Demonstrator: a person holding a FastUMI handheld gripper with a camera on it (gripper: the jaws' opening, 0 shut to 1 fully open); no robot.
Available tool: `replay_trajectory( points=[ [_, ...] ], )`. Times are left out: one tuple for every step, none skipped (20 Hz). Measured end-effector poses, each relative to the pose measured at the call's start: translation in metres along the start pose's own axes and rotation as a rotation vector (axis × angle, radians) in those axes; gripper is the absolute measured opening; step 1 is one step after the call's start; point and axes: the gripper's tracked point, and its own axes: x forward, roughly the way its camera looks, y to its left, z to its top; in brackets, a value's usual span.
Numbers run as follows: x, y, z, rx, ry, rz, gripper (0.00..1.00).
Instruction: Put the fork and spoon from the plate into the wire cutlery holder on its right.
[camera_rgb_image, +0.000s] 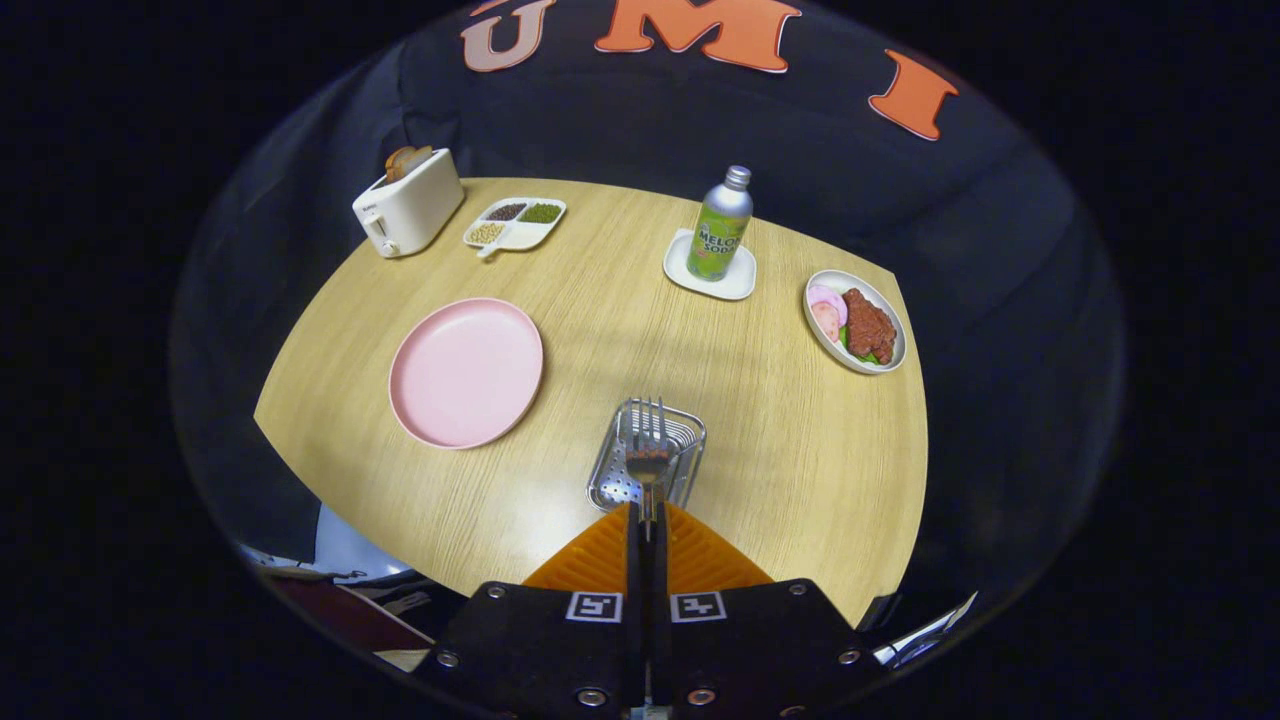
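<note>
Near the front edge of the worktop (600, 300), the wire cutlery holder (646, 468) is seen just ahead of the claw (648, 520), whose fingers are pressed together on the handle of the fork (650, 440). The fork is held with its tines pointing away, directly above the holder's opening, so the drop into the holder is judged to be at hand but not yet made. To the left of the holder, the pink plate (466, 372) is seen bare; neither piece of cutlery is left on it. Whether the spoon is already lying in the holder cannot be told, since the fork and the wire sides hide most of the inside. If it is there, only the release of the fork is left. Toward the far edge, a toaster (408, 203), a divided dish (514, 223) and a bottle (720, 225) on a coaster are set, and a plate of food (856, 321) is placed by the right edge.
</note>
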Motion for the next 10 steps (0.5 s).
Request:
replay_trajectory(
  points=[
    [0.002,-0.003,-0.005,-0.01,0.026,0.0,0.03],
    [0.005,-0.005,-0.009,-0.02,0.057,0.004,0.03],
    [0.009,-0.005,-0.011,-0.028,0.08,0.007,0.03],
    [0.013,-0.006,-0.012,-0.032,0.103,0.01,0.03],
    [0.017,-0.007,-0.012,-0.037,0.123,0.013,0.03],
    [0.021,-0.007,-0.011,-0.039,0.141,0.018,0.03],
    [0.024,-0.006,-0.011,-0.039,0.158,0.024,0.03],
    [0.028,-0.005,-0.01,-0.046,0.172,0.029,0.03],
    [0.032,-0.006,-0.009,-0.063,0.191,0.025,0.03],
    [0.035,-0.007,-0.008,-0.08,0.202,0.022,0.03]
  ],
)
